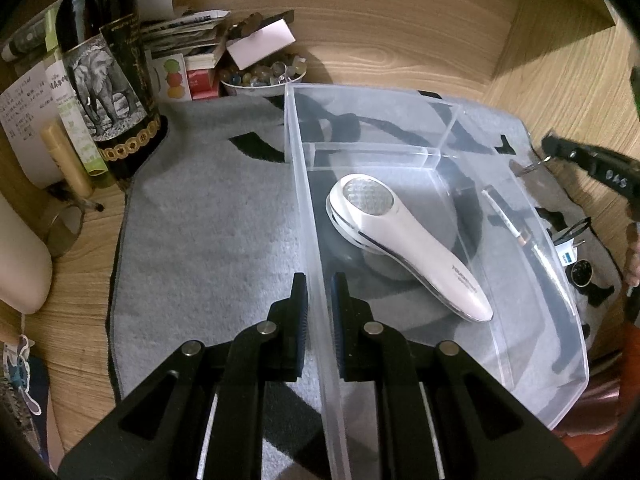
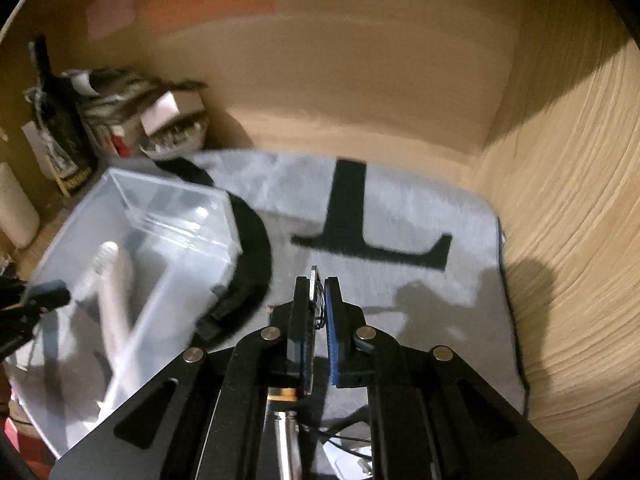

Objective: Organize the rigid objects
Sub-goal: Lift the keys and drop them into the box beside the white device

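Note:
A clear plastic box [image 1: 296, 140] with dividers stands on a grey mat [image 1: 208, 220]. In it lie a white handheld device [image 1: 404, 240] and a thin pen-like stick [image 1: 508, 220]. My left gripper [image 1: 319, 284] is shut on the box's left wall. My right gripper [image 2: 316, 282] hangs above the mat [image 2: 400, 208], to the right of the box [image 2: 168, 200], and is shut on a small thin metal piece [image 2: 315, 292]. The left wrist view shows that gripper [image 1: 560, 150] at the far right, with the metal piece [image 1: 524, 167] sticking out over the box's right rim. The right wrist view is blurred.
A dark bottle [image 1: 100, 60] with an elephant label, a bowl of beads [image 1: 260, 76] and stacked papers and cartons crowd the back left corner. Small items [image 1: 576, 264] lie on the mat right of the box. Wooden walls close the back and right.

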{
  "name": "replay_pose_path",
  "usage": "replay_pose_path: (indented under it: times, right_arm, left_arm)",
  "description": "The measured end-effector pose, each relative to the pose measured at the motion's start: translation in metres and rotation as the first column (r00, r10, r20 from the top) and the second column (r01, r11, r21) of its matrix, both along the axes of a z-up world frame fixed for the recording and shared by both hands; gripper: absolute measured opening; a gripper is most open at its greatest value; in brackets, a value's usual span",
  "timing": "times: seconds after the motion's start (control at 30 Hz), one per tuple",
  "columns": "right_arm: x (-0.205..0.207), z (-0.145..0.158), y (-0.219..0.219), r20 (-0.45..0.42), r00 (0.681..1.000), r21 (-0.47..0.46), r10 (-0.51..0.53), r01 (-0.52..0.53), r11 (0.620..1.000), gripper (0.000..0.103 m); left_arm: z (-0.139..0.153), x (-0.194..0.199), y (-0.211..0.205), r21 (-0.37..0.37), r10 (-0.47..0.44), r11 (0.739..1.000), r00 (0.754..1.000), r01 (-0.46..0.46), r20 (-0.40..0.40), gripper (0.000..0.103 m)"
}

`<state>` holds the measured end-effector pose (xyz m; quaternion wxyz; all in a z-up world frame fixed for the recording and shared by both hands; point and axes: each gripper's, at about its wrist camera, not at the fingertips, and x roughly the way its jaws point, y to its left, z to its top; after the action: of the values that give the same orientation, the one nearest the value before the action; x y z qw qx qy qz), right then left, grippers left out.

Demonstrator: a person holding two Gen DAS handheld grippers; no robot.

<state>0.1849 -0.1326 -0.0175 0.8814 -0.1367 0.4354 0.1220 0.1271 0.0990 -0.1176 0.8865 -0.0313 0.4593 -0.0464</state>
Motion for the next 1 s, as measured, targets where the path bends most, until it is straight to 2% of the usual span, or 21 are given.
replay_pose_path:
  times: [0.33, 0.63, 0.8, 1.0]
  right_arm:
    - [-0.016, 0.023, 0.029, 0.082, 0.993, 0.036, 0.089, -0.092, 0.995, 0.006]
    - [-0.034, 0.05, 0.062, 0.155, 0.968, 0.07, 0.198, -0.21, 0.975, 0.006]
    - [-0.039, 0.049, 0.081, 0.149, 0.956, 0.084, 0.254, -0.268, 0.96, 0.006]
    - [-0.032, 0.025, 0.101, 0.08, 0.951, 0.072, 0.298, -0.303, 0.95, 0.006]
  left_arm:
    - [0.002, -0.002, 0.0, 0.001, 0.003, 1.0, 1.0, -0.003, 0.002, 0.012]
    - [0.002, -0.003, 0.001, 0.0, 0.002, 1.0, 1.0, -0.002, 0.002, 0.012]
    - [0.002, -0.003, 0.001, 0.0, 0.001, 1.0, 1.0, -0.001, 0.002, 0.012]
    - [0.003, -0.004, 0.001, -0.001, -0.003, 1.0, 1.0, 0.003, 0.002, 0.012]
